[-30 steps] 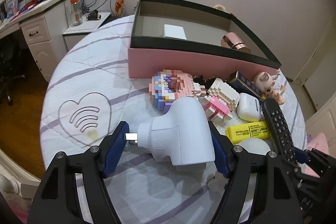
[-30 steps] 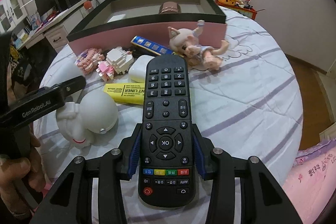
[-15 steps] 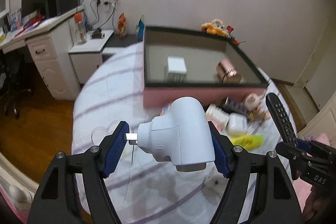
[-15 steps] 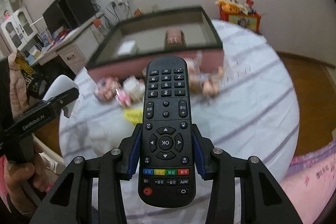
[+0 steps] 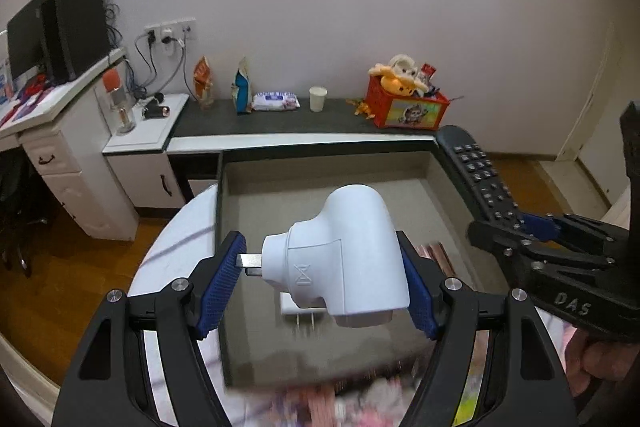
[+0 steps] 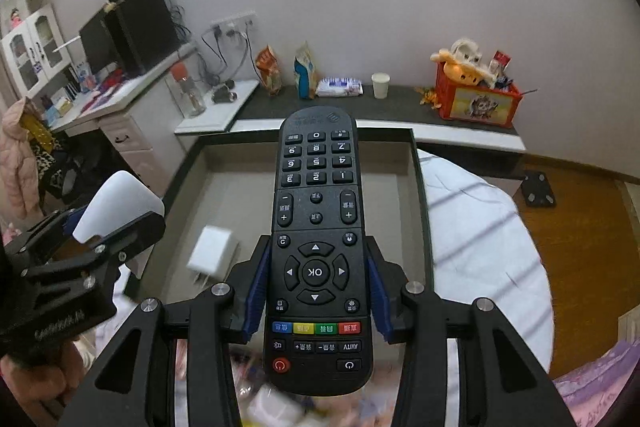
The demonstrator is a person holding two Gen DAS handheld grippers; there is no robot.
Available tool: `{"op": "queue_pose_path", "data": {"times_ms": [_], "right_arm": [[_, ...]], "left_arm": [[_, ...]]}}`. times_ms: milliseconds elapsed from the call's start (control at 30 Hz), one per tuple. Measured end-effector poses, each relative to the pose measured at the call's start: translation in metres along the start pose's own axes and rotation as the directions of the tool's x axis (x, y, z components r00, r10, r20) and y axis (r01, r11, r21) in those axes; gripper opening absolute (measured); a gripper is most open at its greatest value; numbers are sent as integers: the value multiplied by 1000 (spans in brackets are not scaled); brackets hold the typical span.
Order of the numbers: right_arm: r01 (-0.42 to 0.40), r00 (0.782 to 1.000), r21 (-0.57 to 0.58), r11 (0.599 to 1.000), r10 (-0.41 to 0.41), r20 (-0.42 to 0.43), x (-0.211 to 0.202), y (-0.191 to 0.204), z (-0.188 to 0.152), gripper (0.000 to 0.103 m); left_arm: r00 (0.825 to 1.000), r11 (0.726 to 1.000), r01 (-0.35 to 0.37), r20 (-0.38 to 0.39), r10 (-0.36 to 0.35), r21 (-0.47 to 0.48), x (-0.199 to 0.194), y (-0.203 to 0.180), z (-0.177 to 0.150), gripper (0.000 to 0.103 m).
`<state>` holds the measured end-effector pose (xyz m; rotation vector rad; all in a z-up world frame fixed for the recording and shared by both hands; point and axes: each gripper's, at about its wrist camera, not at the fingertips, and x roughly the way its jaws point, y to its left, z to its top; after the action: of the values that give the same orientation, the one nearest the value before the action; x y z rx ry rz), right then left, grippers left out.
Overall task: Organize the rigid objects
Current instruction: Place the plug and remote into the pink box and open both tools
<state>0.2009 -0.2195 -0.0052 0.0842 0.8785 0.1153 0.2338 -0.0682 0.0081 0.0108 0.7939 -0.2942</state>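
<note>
Our left gripper [image 5: 320, 281] is clamped on the white plug adapter [image 5: 346, 259], one blue pad against its metal prongs and the other against its rounded back, and we hold it in the air above the open box [image 5: 442, 175]. Our right gripper [image 6: 316, 297] is clamped on the black remote [image 6: 316, 227], pads on its two long edges, keypad up, its far end reaching over the same box.

Both loads have just come over the box. A second ago they sat low over the round table [image 6: 488, 227], among the block toys, the doll and the yellow highlighter; half a second ago they were lifted, with the box well ahead. Now its grey floor fills the middle of both views and the clutter is only a blur at the bottom edge. The carry looks nearly done to us, and what remains is to lower and let go.

Inside the box lies a small white charger [image 6: 212, 253], below the adapter in the left view, and a copper-coloured cylinder [image 5: 434, 255] shows just right of the left pad. We judge the adapter should go down beside the charger, not on it, and the remote along the free right side.
</note>
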Motion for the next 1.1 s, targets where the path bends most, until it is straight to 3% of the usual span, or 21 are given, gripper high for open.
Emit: {"op": "queue_pose_path", "data": {"times_ms": [233, 433, 533, 667, 833, 967, 1100], "right_arm": [[34, 993, 17, 999, -32, -116, 67, -15, 9, 44], [61, 987, 15, 998, -58, -150, 86, -22, 6, 46], [87, 984, 6, 996, -85, -155, 88, -24, 5, 69], [74, 992, 27, 997, -71, -106, 72, -26, 4, 80], [86, 996, 49, 995, -85, -29, 34, -22, -1, 83], [89, 995, 99, 991, -93, 40, -6, -21, -12, 103], [88, 990, 105, 991, -98, 103, -52, -14, -32, 103]], "left_arm": [[995, 1000, -24, -95, 26, 18, 61, -7, 12, 74], [989, 998, -43, -139, 47, 35, 80, -14, 6, 76], [990, 997, -60, -124, 65, 42, 75, -15, 4, 85], [993, 996, -78, -84, 81, 32, 59, -10, 4, 99], [994, 994, -99, -34, 101, 37, 27, -11, 1, 101], [998, 998, -67, 12, 67, 3, -11, -13, -8, 103], [997, 998, -58, 59, 59, -7, -54, -17, -24, 103]]}}
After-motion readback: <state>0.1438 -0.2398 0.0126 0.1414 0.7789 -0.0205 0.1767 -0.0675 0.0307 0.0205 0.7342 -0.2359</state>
